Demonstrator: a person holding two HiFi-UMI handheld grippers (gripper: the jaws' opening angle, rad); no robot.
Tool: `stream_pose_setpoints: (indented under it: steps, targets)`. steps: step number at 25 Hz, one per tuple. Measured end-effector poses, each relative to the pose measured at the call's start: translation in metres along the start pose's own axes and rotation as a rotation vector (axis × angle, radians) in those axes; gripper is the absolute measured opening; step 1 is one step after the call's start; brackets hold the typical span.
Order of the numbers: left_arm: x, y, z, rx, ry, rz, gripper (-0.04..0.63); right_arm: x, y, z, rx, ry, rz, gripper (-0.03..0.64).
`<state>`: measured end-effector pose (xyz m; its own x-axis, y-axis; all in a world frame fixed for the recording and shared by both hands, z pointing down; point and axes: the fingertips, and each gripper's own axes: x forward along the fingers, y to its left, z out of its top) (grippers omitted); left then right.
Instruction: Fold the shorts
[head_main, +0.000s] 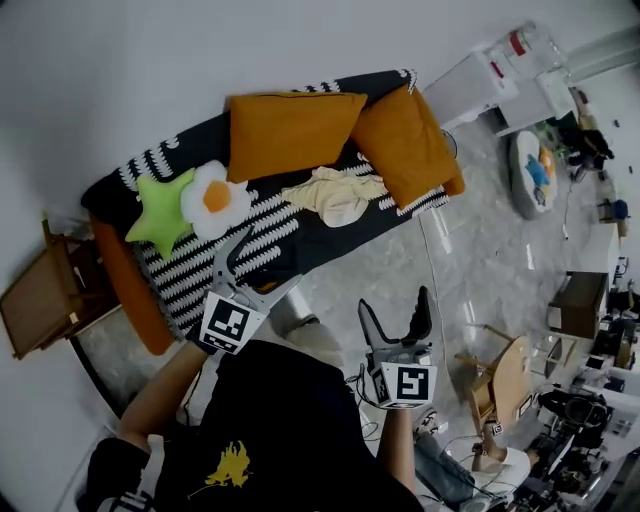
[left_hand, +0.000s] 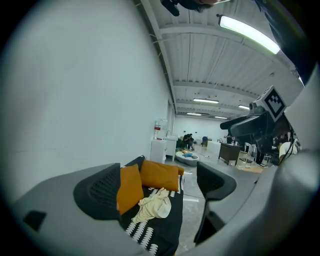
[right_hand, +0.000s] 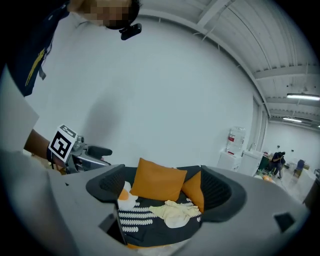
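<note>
Both hands are up in front of us, short of the work. The left gripper (head_main: 264, 260) has its jaws spread wide with nothing between the pads. The right gripper (head_main: 396, 308) is the same, parted and empty. The pale cream, crumpled cloth shorts (head_main: 336, 196) lie in a loose heap on the seat of the black sofa with the white zigzag cover (head_main: 330, 245). They sit just in front of the two square orange cushions (head_main: 292, 130), nearer the right-hand one. The green star-shaped cushion (head_main: 160, 212) and the fried-egg cushion (head_main: 215, 198) sit further left, clear of the heap. The shorts are well apart from both grippers, with floor and the sofa edge between. Each gripper view frames the heap between its own jaws, far beyond the tips. We judge the cloth light, soft and limp: it should sag and drag when lifted, and the folds may slip off a shallow pinch. The best hold is likely two outer edges, one per gripper, to spread the shorts flat first. We cannot tell waistband from hem at this range.
</note>
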<state>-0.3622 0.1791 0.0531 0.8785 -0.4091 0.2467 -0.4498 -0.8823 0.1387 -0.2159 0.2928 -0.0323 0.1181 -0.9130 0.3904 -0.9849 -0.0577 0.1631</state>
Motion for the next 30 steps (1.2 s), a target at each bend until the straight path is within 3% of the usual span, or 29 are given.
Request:
stream_pose_setpoints:
  steps: [2, 5, 9, 12, 18, 22, 25, 30]
  targets:
    - [0.009, 0.012, 0.002, -0.036, 0.015, 0.003, 0.482, 0.020, -0.005, 0.004, -0.025, 0.041, 0.006, 0.471]
    - [0.025, 0.006, -0.002, -0.092, 0.029, 0.017, 0.482, 0.045, -0.017, -0.004, -0.147, 0.073, 0.028, 0.433]
    - [0.053, -0.013, -0.013, -0.099, 0.022, 0.020, 0.482, 0.085, -0.023, -0.014, -0.187, 0.074, 0.123, 0.409]
    - [0.072, -0.008, -0.016, -0.126, 0.033, 0.071, 0.482, 0.129, -0.034, -0.025, -0.237, 0.093, 0.204, 0.369]
    - [0.148, 0.022, -0.039, -0.217, 0.071, 0.169, 0.482, 0.265, -0.063, -0.114, -0.367, 0.229, 0.439, 0.327]
    - [0.207, 0.069, -0.086, -0.240, 0.136, 0.275, 0.482, 0.365, -0.071, -0.182, -0.468, 0.283, 0.579, 0.296]
    - [0.237, 0.089, -0.140, -0.235, 0.234, 0.273, 0.482, 0.427, -0.074, -0.233, -0.511, 0.310, 0.609, 0.289]
    - [0.275, 0.119, -0.273, -0.192, 0.393, 0.256, 0.482, 0.517, -0.057, -0.331, -0.548, 0.401, 0.640, 0.251]
